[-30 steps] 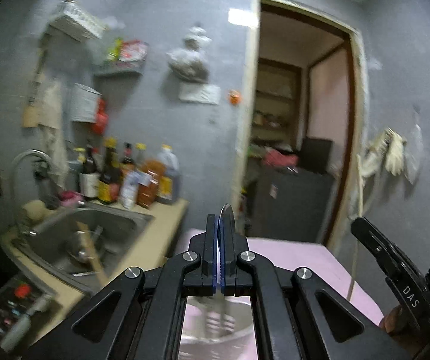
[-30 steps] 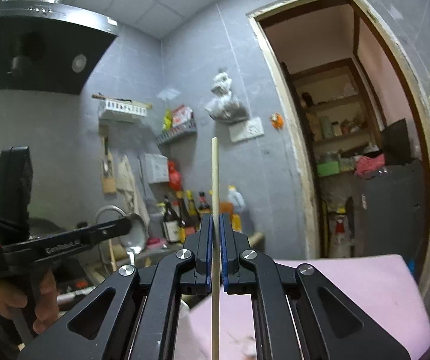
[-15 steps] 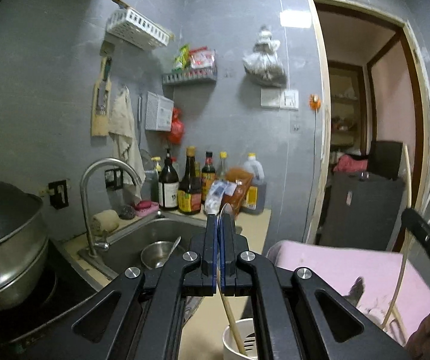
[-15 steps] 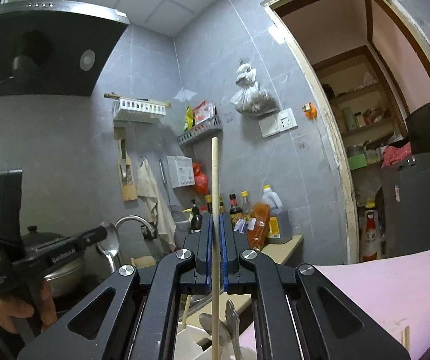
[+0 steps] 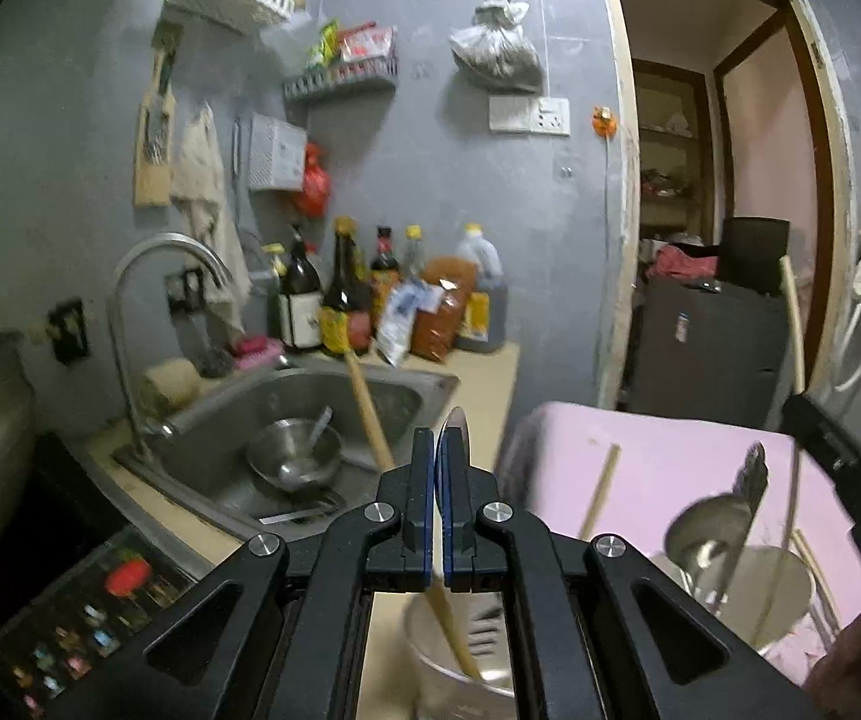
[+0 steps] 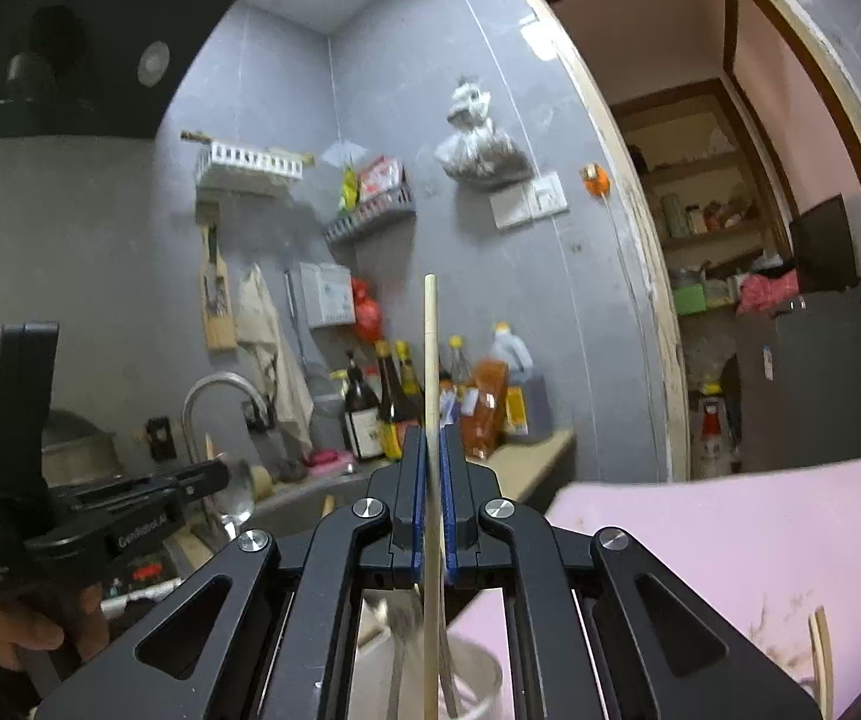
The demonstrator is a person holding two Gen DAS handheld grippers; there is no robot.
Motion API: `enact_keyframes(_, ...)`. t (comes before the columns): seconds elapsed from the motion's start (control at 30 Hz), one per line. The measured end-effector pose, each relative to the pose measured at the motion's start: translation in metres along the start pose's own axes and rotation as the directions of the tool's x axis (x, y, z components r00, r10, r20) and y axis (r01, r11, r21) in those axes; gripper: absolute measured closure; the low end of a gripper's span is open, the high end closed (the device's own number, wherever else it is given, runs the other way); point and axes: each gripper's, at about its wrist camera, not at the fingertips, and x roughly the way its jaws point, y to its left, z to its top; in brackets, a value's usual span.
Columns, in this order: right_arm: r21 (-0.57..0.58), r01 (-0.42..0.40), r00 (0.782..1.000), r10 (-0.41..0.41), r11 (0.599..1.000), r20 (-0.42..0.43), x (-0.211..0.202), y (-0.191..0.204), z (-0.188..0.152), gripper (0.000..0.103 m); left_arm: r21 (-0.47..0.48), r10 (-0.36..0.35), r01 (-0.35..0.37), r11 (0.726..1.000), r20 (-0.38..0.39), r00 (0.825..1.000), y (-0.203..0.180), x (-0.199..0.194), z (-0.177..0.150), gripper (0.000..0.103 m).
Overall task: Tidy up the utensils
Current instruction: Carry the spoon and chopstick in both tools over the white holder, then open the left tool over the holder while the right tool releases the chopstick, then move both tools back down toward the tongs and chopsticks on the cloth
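Observation:
My left gripper (image 5: 437, 441) is shut on a metal spoon (image 5: 455, 423) whose rounded end sticks up past the fingers. Under it stands a utensil cup (image 5: 430, 669) with a wooden spatula (image 5: 367, 405) leaning out. My right gripper (image 6: 430, 441) is shut on an upright wooden chopstick (image 6: 430, 348); its lower end reaches down into a white holder (image 6: 481, 669) with metal utensils. In the left wrist view that holder (image 5: 790, 579) shows a ladle, a dark blade and chopsticks. In the right wrist view, a hand (image 6: 10, 627) carries the left gripper (image 6: 214, 477) at far left.
A steel sink (image 5: 232, 420) with a bowl (image 5: 292, 459) and a tap lies to the left. Sauce bottles (image 5: 340, 300) crowd the counter's back. A pink cloth (image 6: 730, 540) covers the table on the right, with a loose chopstick (image 5: 601, 492) on it. A stove panel (image 5: 70, 618) sits at lower left.
Both grippers have sunk and swung from the doorway toward the sink. The cups now show below the fingers. The spoon and the chopstick stay clamped.

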Motion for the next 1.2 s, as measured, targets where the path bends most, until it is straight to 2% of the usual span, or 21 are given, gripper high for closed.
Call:
enact_keyframes(0.2,-0.018,0.004,0.999,-0.005,1.0,-0.041,-0.003,0.0,-0.008,0.1,-0.102,-0.071,0.067,0.992,-0.043,0.997,0.009,0.001,-0.005,0.101)
enact_keyframes(0.4,-0.026,0.009,0.996,-0.011,1.0,-0.085,-0.005,0.0,-0.012,0.099,-0.206,-0.173,0.157,0.966,-0.06,0.983,0.018,-0.005,-0.005,0.097)
enact_keyframes(0.47,-0.024,0.008,0.996,-0.01,1.0,-0.093,-0.006,-0.001,-0.013,0.099,-0.214,-0.181,0.166,0.963,-0.051,0.982,0.018,-0.009,-0.003,0.09)
enact_keyframes(0.53,-0.019,0.008,0.995,-0.01,1.0,-0.094,-0.008,-0.001,-0.012,0.099,-0.219,-0.193,0.18,0.959,-0.039,0.98,0.017,-0.014,-0.002,0.077)
enact_keyframes(0.77,-0.02,-0.002,0.997,0.0,1.0,-0.074,-0.024,-0.002,-0.001,0.097,-0.206,-0.221,0.22,0.954,0.015,0.975,0.005,-0.032,0.007,0.066)
enact_keyframes(0.9,-0.034,0.018,0.999,-0.02,0.999,-0.037,-0.04,-0.011,0.012,0.091,-0.187,-0.249,0.253,0.949,0.046,0.967,-0.008,-0.042,0.013,0.059)
enact_keyframes(0.97,-0.041,0.034,0.999,-0.035,0.999,-0.023,-0.05,-0.02,0.02,0.081,-0.173,-0.258,0.265,0.949,0.063,0.964,-0.017,-0.048,0.016,0.052)
enact_keyframes(1.1,-0.077,0.077,0.997,-0.077,0.994,0.004,-0.072,-0.035,0.035,0.077,-0.145,-0.294,0.304,0.941,0.088,0.952,-0.037,-0.058,0.023,0.045)
enact_keyframes(1.17,-0.089,0.097,0.995,-0.096,0.991,0.011,-0.083,-0.046,0.042,0.072,-0.13,-0.313,0.324,0.937,0.097,0.945,-0.049,-0.063,0.027,0.042)
enact_keyframes(1.2,-0.095,0.109,0.994,-0.108,0.99,0.017,-0.09,-0.051,0.046,0.062,-0.121,-0.319,0.331,0.936,0.103,0.942,-0.054,-0.065,0.027,0.038)
